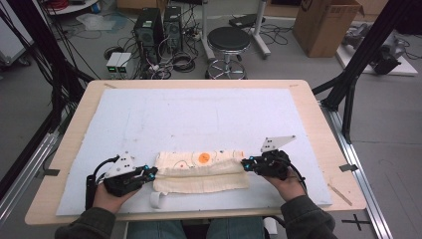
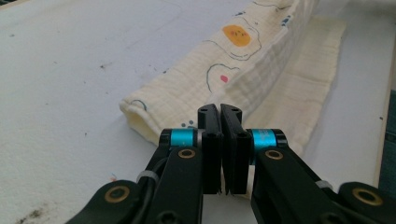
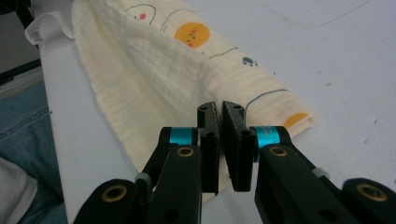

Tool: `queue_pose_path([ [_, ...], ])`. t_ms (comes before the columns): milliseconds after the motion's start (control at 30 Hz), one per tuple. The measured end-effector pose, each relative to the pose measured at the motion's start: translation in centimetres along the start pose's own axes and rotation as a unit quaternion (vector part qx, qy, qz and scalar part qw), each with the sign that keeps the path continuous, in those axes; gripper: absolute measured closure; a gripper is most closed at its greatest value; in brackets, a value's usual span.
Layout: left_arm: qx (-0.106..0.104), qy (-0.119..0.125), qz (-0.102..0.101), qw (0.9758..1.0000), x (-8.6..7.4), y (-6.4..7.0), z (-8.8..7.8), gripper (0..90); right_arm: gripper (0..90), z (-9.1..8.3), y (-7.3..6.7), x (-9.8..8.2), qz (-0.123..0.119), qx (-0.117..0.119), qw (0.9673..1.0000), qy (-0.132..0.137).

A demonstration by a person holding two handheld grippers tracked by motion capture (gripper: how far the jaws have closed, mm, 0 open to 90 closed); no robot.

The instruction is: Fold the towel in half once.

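Observation:
A cream muslin cloth (image 1: 199, 174) printed with an orange blob and small outlines lies folded into a long band near the table's front edge. My left gripper (image 1: 152, 172) is at its left end, and my right gripper (image 1: 245, 164) is at its right end. In the left gripper view the jaws (image 2: 219, 109) are pressed together, and a raised ridge of the cloth (image 2: 261, 70) runs into their tips. In the right gripper view the jaws (image 3: 219, 107) are likewise closed, and the upper layer of the cloth (image 3: 140, 65) peaks at their tips.
The cloth rests on a white foam mat (image 1: 199, 109) covering most of the wooden table (image 1: 318, 124). A white tag (image 1: 157, 199) hangs off the cloth's near left corner. Beyond the table stand a black stool (image 1: 228, 40), computer towers (image 1: 149, 30) and a cardboard box (image 1: 323, 25).

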State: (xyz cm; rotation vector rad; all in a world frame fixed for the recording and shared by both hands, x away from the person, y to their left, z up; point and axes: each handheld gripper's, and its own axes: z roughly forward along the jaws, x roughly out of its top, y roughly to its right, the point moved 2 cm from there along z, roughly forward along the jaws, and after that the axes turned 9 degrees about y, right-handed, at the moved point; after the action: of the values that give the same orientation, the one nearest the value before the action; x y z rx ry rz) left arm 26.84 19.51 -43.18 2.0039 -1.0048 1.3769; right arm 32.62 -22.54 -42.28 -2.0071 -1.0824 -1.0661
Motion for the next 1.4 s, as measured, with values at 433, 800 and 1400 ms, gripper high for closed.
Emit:
queue_pose_path([
  [433,-0.047,-0.001,-0.022,0.9986,0.0,0.7,-0.6,58.5,64.2,-1.1,-0.9,-0.9,0.009,0.024,0.9997,0.005],
  [800,-0.049,-0.022,-0.023,0.9983,0.5,0.5,0.7,72.0,61.9,0.2,-1.6,-0.5,-0.003,0.040,0.9991,-0.009],
  [1400,-0.058,-0.083,-0.015,0.9947,-1.8,0.9,1.7,59.5,53.8,1.7,-1.7,-2.9,-0.050,0.028,0.9968,-0.055],
])
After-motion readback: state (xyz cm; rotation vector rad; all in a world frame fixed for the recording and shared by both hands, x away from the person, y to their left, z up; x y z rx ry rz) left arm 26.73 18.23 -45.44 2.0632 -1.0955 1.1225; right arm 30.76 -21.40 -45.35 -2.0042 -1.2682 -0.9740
